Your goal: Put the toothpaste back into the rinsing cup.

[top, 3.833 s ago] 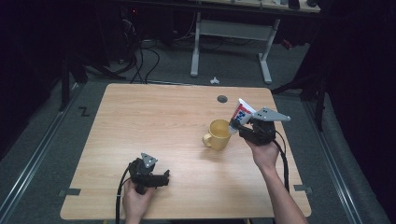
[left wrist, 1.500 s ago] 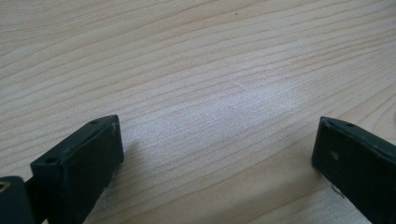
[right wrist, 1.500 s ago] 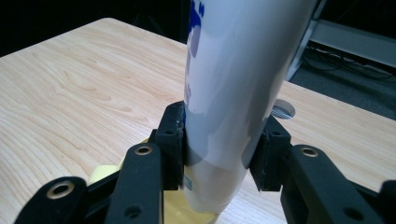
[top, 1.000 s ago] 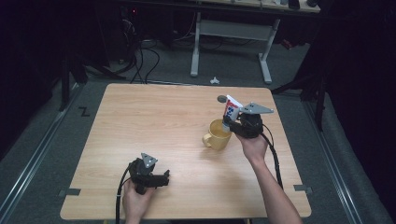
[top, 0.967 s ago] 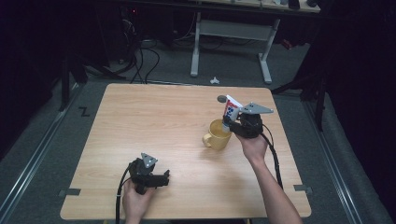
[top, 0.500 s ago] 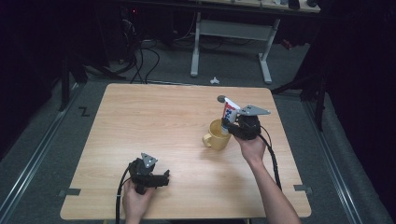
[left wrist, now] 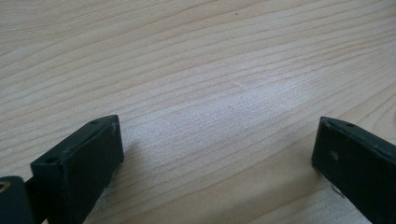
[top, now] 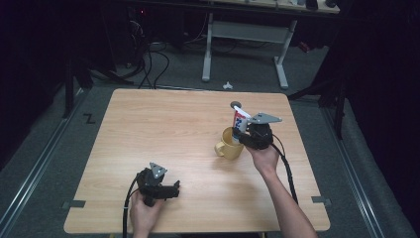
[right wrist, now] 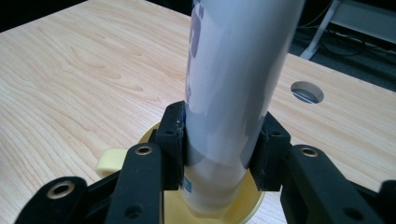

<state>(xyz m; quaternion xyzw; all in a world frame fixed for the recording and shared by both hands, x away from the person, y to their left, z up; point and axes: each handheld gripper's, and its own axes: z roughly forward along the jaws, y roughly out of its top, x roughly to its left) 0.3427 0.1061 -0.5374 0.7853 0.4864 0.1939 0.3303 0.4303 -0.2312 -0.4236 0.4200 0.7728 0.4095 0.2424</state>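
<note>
Above the yellow mug (top: 231, 145), right tongs (right wrist: 219, 140) clamp a seemingly upright tube (right wrist: 233, 79); left tongs (left wrist: 215, 158) gape wide.

In the right gripper view the tube (right wrist: 233, 79) runs off the top edge, so its upper end is cut away, and its print is too blurred to read; its lower end goes down inside the yellow mug (right wrist: 219, 207), out of sight, and the right claw (right wrist: 219, 149) covers much of the mug's rim. In the high view the tube's label is too small to tell. In the left gripper view the left claw (left wrist: 212, 163) has both jaws cut by the picture's edges
</note>
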